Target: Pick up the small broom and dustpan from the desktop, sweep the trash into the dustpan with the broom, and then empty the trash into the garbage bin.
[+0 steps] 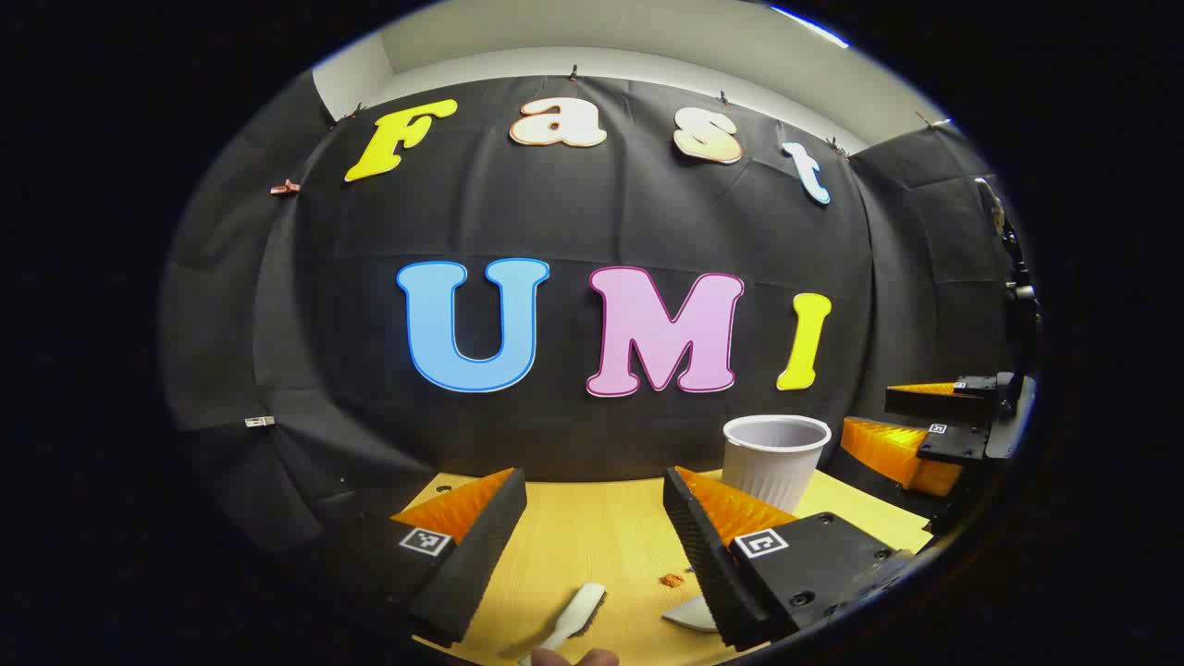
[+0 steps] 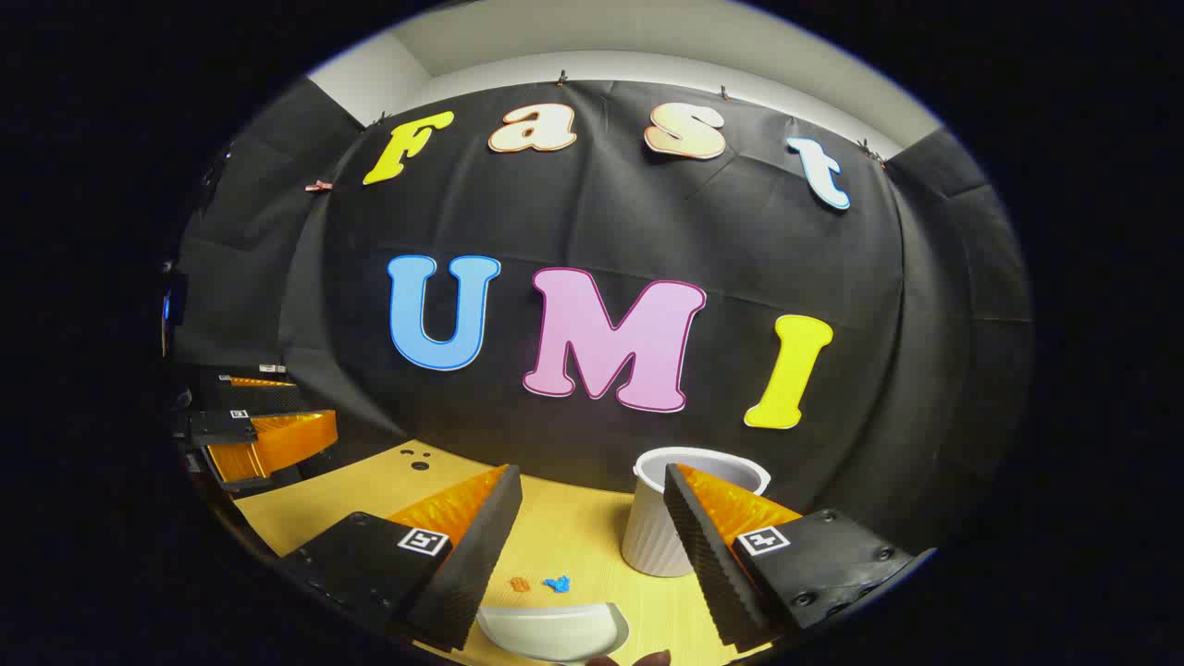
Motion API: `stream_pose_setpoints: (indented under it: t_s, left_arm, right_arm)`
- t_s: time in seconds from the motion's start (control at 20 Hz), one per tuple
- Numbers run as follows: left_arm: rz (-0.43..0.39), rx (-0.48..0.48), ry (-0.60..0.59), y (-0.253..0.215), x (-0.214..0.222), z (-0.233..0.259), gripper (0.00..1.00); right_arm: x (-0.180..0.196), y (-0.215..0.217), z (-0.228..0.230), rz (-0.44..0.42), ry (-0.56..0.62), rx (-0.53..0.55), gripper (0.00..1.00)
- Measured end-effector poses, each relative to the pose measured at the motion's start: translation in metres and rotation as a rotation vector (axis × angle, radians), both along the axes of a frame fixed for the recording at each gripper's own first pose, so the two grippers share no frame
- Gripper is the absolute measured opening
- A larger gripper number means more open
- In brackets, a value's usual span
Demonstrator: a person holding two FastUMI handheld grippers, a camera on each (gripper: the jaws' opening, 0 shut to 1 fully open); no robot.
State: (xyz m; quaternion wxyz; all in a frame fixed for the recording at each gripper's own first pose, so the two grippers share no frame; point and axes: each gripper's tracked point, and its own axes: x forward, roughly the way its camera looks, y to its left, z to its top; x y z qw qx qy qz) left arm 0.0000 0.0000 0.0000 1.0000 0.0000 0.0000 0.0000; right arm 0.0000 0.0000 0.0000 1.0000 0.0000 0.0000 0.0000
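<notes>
Right now the wooden desktop (image 2: pixel 573 536) carries everything. Its white garbage bin (image 2: pixel 652 532) stands at the far edge, by the black wall. Nearer than the bin lie the white dustpan (image 2: pixel 552 631) and small broom (image 1: pixel 575 615), with orange and blue trash (image 2: pixel 557 584) between bin and dustpan. Both the left gripper (image 1: pixel 592 546) and right gripper (image 2: pixel 592 546) hover spread apart, empty.

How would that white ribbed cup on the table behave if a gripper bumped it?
The cup looks thin-walled and empty at the rim, so probably very light. It stands tall on a narrower base, so a nudge near the top might tip it. Once down, its round sides would likely roll across the smooth table.
</notes>
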Motion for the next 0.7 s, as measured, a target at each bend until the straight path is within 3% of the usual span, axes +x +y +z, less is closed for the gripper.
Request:
stream_pose_setpoints:
  t_s: [0.7]
  left_arm:
    - [-0.011, 0.006, 0.005, 0.010, -0.013, -0.004, 0.95]
  right_arm:
    - [-0.015, 0.015, -0.004, 0.036, 0.028, -0.018, 0.96]
